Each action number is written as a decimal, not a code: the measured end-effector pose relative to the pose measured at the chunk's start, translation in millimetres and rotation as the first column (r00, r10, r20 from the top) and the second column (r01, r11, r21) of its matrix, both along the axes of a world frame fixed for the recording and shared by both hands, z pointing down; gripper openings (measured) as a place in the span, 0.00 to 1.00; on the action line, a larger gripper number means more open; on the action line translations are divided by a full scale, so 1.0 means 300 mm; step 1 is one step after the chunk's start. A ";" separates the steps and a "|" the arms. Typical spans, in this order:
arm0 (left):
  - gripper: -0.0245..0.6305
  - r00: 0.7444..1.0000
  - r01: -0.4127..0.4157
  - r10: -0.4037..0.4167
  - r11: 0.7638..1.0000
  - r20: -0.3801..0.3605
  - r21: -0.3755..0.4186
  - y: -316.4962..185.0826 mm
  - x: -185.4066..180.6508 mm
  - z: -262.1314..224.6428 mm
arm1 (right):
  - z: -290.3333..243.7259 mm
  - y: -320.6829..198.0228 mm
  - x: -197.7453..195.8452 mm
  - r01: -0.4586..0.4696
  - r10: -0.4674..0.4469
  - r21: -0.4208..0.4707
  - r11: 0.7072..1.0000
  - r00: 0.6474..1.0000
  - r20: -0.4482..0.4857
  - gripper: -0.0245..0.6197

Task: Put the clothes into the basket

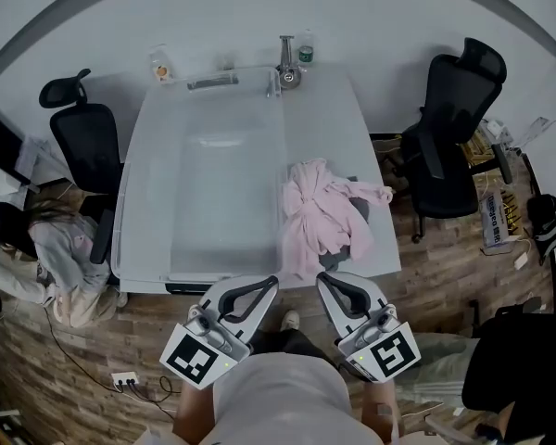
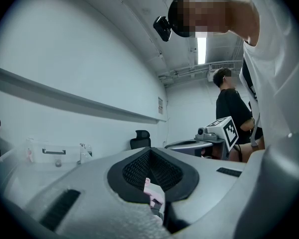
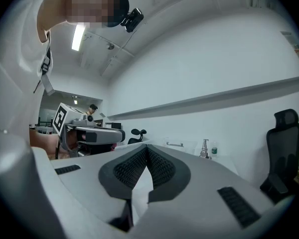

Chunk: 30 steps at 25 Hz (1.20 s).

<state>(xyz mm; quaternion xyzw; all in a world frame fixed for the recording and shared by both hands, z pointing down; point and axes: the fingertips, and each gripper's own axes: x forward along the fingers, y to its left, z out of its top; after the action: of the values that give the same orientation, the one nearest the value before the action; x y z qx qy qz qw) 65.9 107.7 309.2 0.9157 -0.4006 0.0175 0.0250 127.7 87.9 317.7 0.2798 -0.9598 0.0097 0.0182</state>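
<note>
A pile of pink clothes (image 1: 315, 211) lies on the right half of the white table (image 1: 371, 156), with a grey garment (image 1: 360, 240) under its right edge. A large translucent basket (image 1: 148, 174) fills the table's left half. Both grippers hover level at the table's near edge, in front of the person's body. My left gripper (image 1: 272, 282) (image 2: 150, 151) has its jaws together with nothing gripped; a bit of pink cloth (image 2: 153, 191) shows through the gap behind the tips. My right gripper (image 1: 322, 277) (image 3: 147, 147) is shut and holds nothing, just short of the pink pile.
Black office chairs stand at the left (image 1: 83, 137) and the right (image 1: 449, 128) of the table. A metal fixture (image 1: 287, 63), a bottle (image 1: 305, 49) and a cup (image 1: 160, 63) sit at the far end. A person (image 1: 46, 248) sits at the left.
</note>
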 end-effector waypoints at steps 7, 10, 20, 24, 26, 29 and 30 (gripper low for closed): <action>0.05 1.000 -0.011 0.011 1.000 0.002 -0.010 -0.093 0.011 0.005 | 0.009 -0.102 0.005 -0.006 0.006 -0.016 1.000 1.000 0.001 0.05; 0.05 0.999 -0.033 0.033 0.999 0.013 -0.012 -0.142 0.011 0.014 | 0.015 -0.148 0.003 -0.024 0.024 -0.019 1.000 1.000 -0.003 0.05; 0.05 0.990 -0.136 0.137 0.990 0.025 -0.028 -0.321 -0.020 0.054 | 0.045 -0.319 -0.023 -0.121 0.119 -0.030 0.992 0.992 -0.053 0.05; 0.05 0.983 -0.180 0.181 0.983 0.029 -0.028 -0.373 -0.032 0.062 | 0.072 -0.375 -0.040 -0.164 0.157 -0.051 0.985 0.981 -0.110 0.05; 0.05 0.978 -0.206 0.206 0.978 0.016 -0.030 -0.391 -0.038 0.061 | 0.070 -0.399 -0.047 -0.188 0.181 -0.049 0.981 0.976 -0.118 0.05; 0.05 0.971 -0.238 0.238 0.971 0.003 -0.031 -0.418 -0.044 0.061 | 0.078 -0.427 -0.058 -0.219 0.209 -0.056 0.974 0.967 -0.146 0.05; 0.05 0.968 -0.249 0.249 0.968 0.005 -0.026 -0.426 -0.045 0.061 | 0.083 -0.435 -0.061 -0.229 0.218 -0.057 0.972 0.963 -0.159 0.05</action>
<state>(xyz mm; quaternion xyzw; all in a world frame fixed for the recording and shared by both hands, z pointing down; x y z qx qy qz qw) 52.5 -20.1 327.4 0.9583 -0.2824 0.0295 0.0323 109.4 -42.7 342.7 0.3854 -0.9169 0.0265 0.1002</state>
